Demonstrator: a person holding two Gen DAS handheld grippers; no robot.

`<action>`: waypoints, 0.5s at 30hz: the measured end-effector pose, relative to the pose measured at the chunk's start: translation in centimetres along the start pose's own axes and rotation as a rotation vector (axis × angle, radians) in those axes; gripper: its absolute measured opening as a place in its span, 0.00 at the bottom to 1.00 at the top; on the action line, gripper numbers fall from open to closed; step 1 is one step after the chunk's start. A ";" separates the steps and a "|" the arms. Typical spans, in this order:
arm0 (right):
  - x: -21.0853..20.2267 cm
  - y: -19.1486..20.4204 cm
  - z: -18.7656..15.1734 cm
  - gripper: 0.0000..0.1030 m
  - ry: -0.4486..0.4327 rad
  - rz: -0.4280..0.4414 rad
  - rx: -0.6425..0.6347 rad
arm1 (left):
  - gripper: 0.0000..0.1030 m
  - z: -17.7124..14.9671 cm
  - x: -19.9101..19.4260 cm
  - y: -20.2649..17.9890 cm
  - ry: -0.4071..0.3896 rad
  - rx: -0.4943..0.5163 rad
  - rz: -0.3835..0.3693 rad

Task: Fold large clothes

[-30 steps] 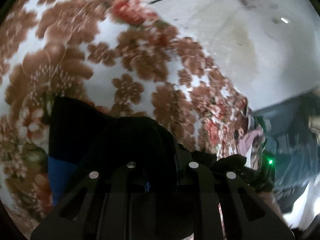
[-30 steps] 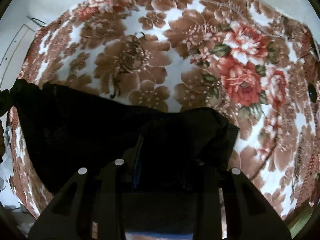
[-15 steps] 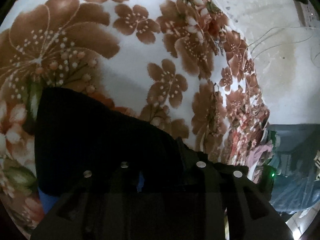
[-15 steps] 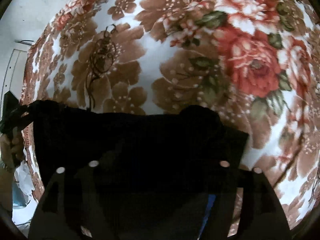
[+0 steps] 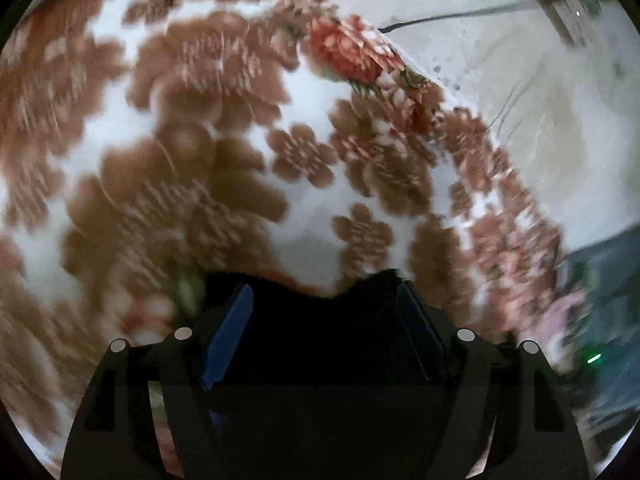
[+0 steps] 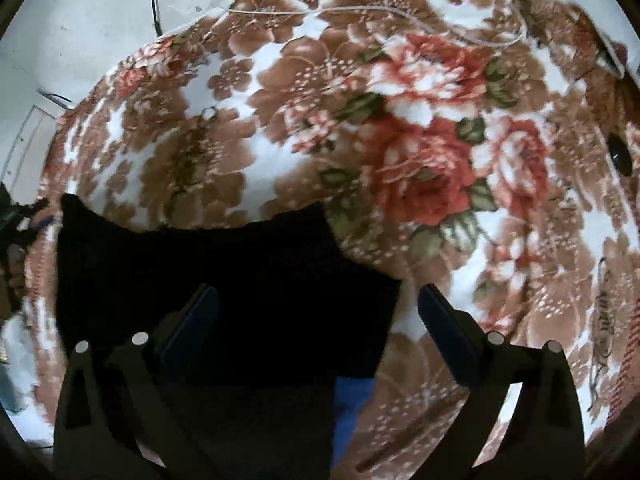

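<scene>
A black garment [image 6: 224, 280] lies folded flat on a floral blanket [image 6: 420, 152], with a strip of blue cloth [image 6: 352, 404] showing under its near edge. My right gripper [image 6: 318, 296] hovers over the garment's right part, its jaws opening wide; the cloth lies loose below them and the pads do not press it. In the blurred left wrist view my left gripper [image 5: 324, 294] is also opening. The black garment [image 5: 320, 340] sits between its blue pads [image 5: 230, 332], not pinched.
The blanket [image 5: 200, 160] ends at a pale concrete floor [image 5: 540, 140] with a black cable [image 5: 440, 18]. Another cable [image 6: 154, 0] lies on the floor beyond the blanket. A thin white cord [image 6: 460, 28] crosses the blanket's far side.
Both grippers went from shut on the black garment to wide apart, letting it drop flat on the blanket. Both views have shifted, and the left one is now blurred.
</scene>
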State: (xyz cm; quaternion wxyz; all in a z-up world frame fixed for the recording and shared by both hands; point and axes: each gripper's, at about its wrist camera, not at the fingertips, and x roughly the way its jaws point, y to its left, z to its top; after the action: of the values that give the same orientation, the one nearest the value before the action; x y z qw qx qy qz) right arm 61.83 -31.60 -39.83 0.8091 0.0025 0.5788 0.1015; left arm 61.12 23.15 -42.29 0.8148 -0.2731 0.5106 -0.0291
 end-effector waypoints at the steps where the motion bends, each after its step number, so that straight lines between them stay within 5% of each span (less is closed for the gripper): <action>1: 0.4 0.0 -0.3 0.95 -0.012 -0.021 -0.014 | 0.72 -0.1 0.3 -0.2 0.004 0.057 0.043; 6: 2.9 1.2 -1.7 0.95 -0.069 -0.163 -0.153 | 0.72 -1.4 1.6 -1.9 0.028 0.350 0.145; 11: 5.4 2.9 -2.7 0.94 -0.068 -0.180 -0.270 | 0.69 -4.4 3.6 -5.3 -0.012 0.705 0.271; 15: 7.0 3.6 -2.3 0.82 -0.049 -0.169 -0.262 | 0.53 -4.7 4.6 -6.4 0.020 0.741 0.216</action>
State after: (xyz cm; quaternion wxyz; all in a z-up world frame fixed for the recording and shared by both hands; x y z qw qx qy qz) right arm 61.24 -27.16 -46.75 0.8220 -0.1492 0.5390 0.1074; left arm 60.85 14.27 -44.55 0.8515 0.0957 0.4993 -0.1285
